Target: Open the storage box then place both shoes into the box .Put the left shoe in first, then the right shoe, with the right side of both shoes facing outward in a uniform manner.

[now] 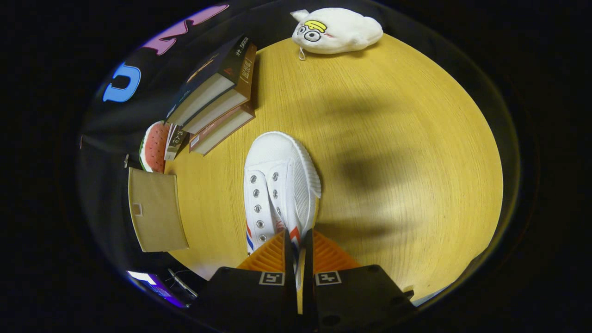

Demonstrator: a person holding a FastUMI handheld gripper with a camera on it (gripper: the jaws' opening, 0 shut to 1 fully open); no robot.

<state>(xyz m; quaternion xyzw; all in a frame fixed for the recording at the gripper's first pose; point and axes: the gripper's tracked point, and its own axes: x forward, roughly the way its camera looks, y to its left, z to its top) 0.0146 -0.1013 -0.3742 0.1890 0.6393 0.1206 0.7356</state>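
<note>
Above the wooden table (393,138), the gripper (296,240) pinches the white canvas sneaker (277,185) by its heel-side collar, toe pointing away, likely carrying it toward the storage box.

Your gripper (296,240) has its two fingers pinched on the rear side wall of the white shoe (277,185), toe pointing away over the wooden table (393,138). A stack of books (217,92) sits near the table's left edge, a white plush toy (337,30) at its far edge.
</note>
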